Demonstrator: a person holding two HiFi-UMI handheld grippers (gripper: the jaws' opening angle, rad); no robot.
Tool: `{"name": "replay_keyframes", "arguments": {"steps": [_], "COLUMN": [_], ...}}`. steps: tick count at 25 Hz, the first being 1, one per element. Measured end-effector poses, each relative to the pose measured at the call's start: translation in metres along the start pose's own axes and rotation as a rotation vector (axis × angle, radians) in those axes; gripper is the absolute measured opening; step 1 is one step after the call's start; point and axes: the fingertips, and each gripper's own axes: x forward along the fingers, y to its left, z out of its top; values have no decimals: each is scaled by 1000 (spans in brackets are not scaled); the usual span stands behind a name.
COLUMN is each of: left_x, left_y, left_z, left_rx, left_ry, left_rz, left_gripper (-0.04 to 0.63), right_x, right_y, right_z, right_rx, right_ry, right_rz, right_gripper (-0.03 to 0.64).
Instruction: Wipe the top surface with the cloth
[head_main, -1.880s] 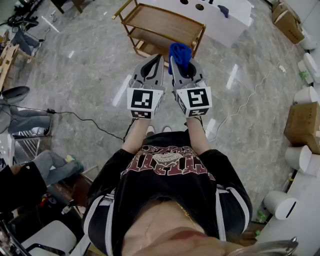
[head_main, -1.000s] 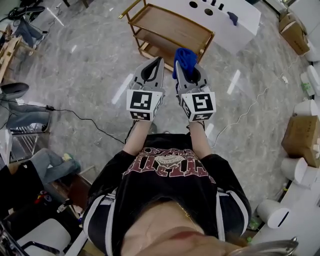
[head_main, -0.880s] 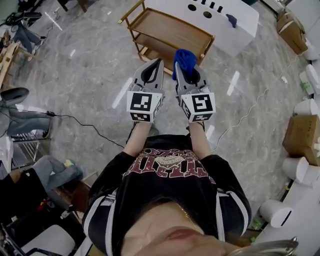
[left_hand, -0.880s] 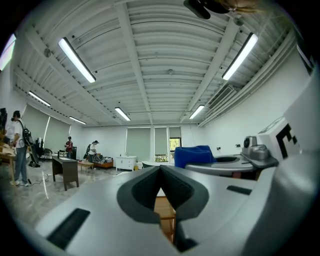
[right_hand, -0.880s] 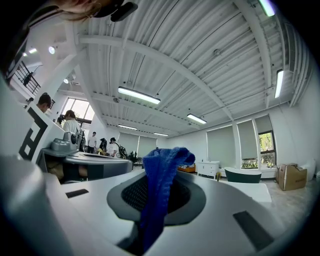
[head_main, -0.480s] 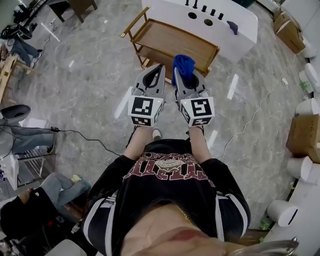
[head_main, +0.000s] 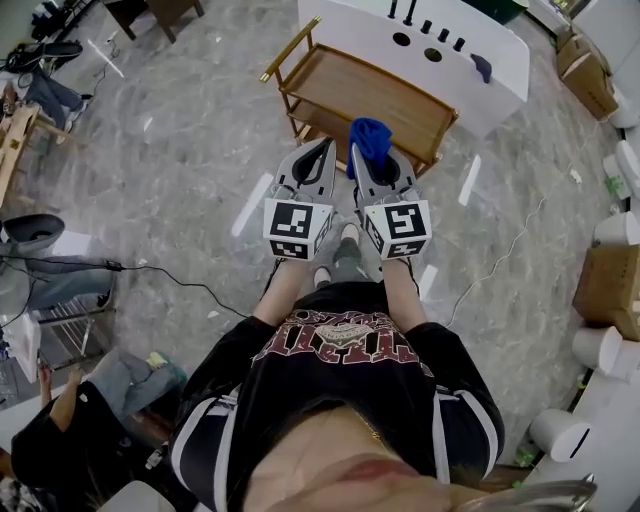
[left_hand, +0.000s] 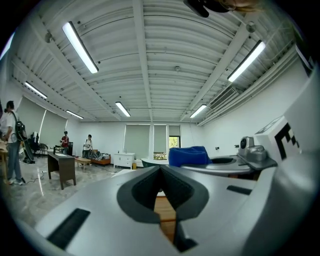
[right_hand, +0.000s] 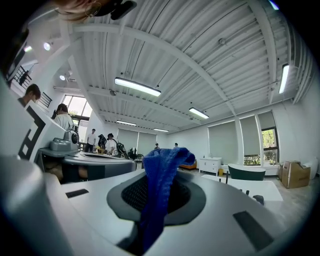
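Ok, approach step by my read, wiping not begun yet. The person stands short of the wooden trolley (head_main: 365, 88) and holds both tools up side by side in front of the chest. The right gripper (head_main: 366, 152) has its jaws clamped on the blue cloth (head_main: 369, 135): a bunch sticks up past the tips and the rest is pinched down between them, so the grip looks firm. The left gripper (head_main: 327, 148) has its jaws closed tip to tip with nothing between them, and through the small gap lower down you just see wood beyond. The cloth is in the air and not touching the trolley top – in the head view it only overlaps the near edge. The top shelf looks bare, a white table (head_main: 470, 60) stands right behind it, and there are other people elsewhere in the room. Next, I reckon: close in, reach fwd, tip the right gripper down till the cloth presses flat on the top shelf, then sweep across. Needs care w/ the raised rail (head_main: 290, 48) at the left end – it could snag the cloth. The left tool looks idle, prob. just stays clear.
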Motion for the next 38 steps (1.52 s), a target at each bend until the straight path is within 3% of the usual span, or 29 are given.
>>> {"name": "replay_keyframes", "arguments": {"steps": [9,21,31,38], "left_x": [49,180,225,254], "left_y": [66,115,134,136], "left_z": [1,13,-1,-1], "left_rx": [3,29,9,18], "left_ry": [0,14,58,69], "left_rz": [53,87,117,78], "left_gripper": [46,46,46,46], "right_x": [85,192,228,244], "right_y": [-11,-98,-130,-155], "right_z": [-2,3,-17,-17], "right_rx": [13,33,73,92], "right_ry": [-14,-27,11,5], "right_rz": [62,100,127,84], "right_gripper": [58,58,58,58]}}
